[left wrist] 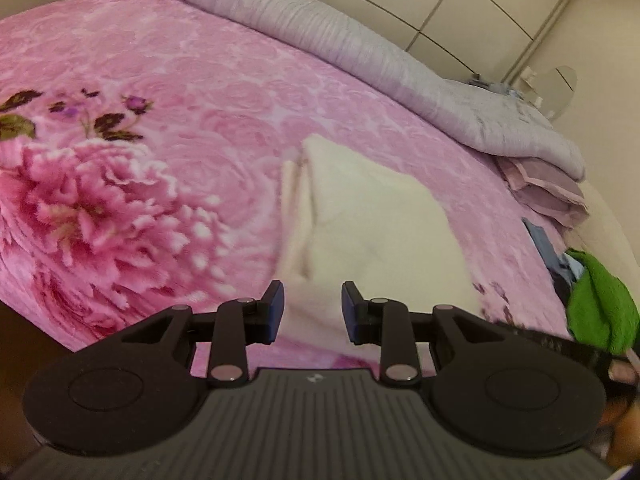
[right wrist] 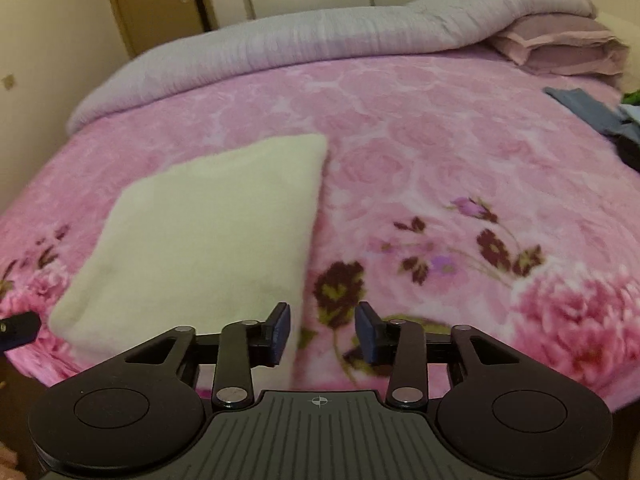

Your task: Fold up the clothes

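The left tongs (left wrist: 313,310) hang with their jaws apart and nothing between the pads. The right tongs (right wrist: 322,334) are likewise parted and empty; their left pad sits over the near right edge of the cloth without clearly pressing on it.

Just ahead of both tongs lies a cream towel (right wrist: 216,232), thick and fleecy, already folded into a rough rectangle and resting flat on the bed (right wrist: 400,140). From the left tongs it runs forward and slightly to the right, with a loose inner layer showing along its left side. From the right tongs it lies ahead and to the left, its long right edge leading straight away from the left pad.

Judged from its look, the towel is soft, light and limp. It should sag and buckle if lifted by one point, and its pile should give the pads good purchase rather than slip. The sensible hold is on the two near corners, one per tongs, pinching all layers together so the fold does not open.

Further out, the bed is covered by a pink floral blanket. A grey quilt (right wrist: 280,40) lies bunched along its far side. Well to the right of the tongs lie a green cloth (left wrist: 600,304) and blue garments (right wrist: 588,108).
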